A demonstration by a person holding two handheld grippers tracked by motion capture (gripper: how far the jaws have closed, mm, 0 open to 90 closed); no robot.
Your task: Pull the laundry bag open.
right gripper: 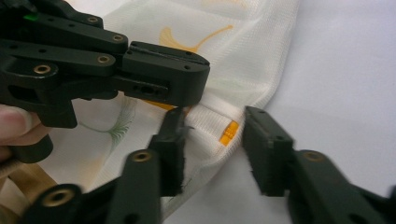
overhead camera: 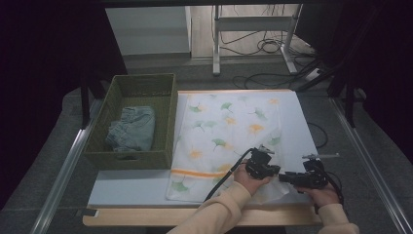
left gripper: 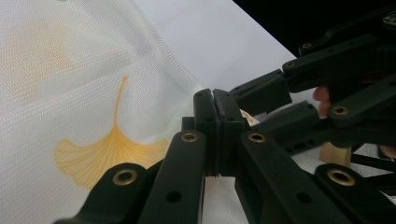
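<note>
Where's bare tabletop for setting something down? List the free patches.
Free: the white board strip between the wicker basket and the near edge, and the strip right of the ginkgo-print cloth. Crowded: the cloth's near right corner, where both tongs meet.

The cloth (overhead camera: 226,139) lies flat on the tabletop (overhead camera: 292,122), in its middle. Left of the cloth, touching its edge, stands the basket (overhead camera: 168,109), and a folded garment (overhead camera: 132,129) lies in it. At the near right corner of the cloth are the left gripper (overhead camera: 263,163) and, just right, the right gripper (overhead camera: 304,179).
</note>
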